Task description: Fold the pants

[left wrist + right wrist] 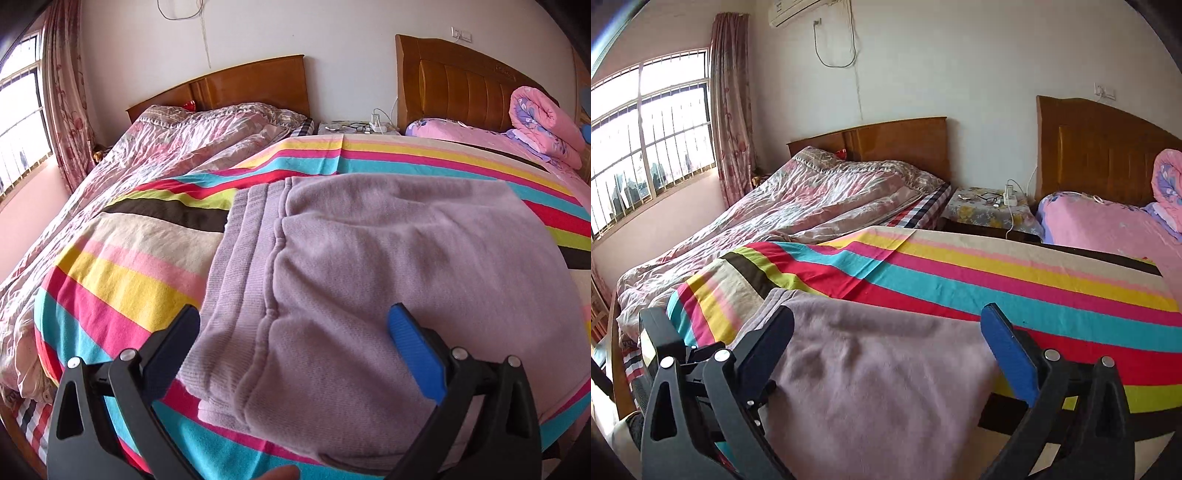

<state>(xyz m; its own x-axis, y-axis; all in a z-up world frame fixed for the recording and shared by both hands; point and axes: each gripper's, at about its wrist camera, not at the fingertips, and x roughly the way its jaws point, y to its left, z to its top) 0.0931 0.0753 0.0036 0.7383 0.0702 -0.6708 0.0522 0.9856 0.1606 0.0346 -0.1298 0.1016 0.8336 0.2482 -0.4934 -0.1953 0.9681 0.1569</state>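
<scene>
Lilac fleece pants [369, 258] lie folded in a thick stack on the striped sheet [122, 280], waistband ribbing toward the left. My left gripper [295, 323] hovers over their near edge, open wide, its fingers straddling the cloth without pressing it. In the right wrist view the pants [871, 376] fill the lower middle. My right gripper [886, 325] stands open above them, nothing pinched between its pads. A black gripper body [655, 343] shows at the left edge there. A fingertip of the person [280, 472] peeks in at the bottom.
A second bed with a crumpled floral quilt [798, 210] lies to the left under a barred window [650, 136]. A nightstand [990, 210] with chargers stands between two wooden headboards. A rolled pink quilt [543, 125] sits at the far right.
</scene>
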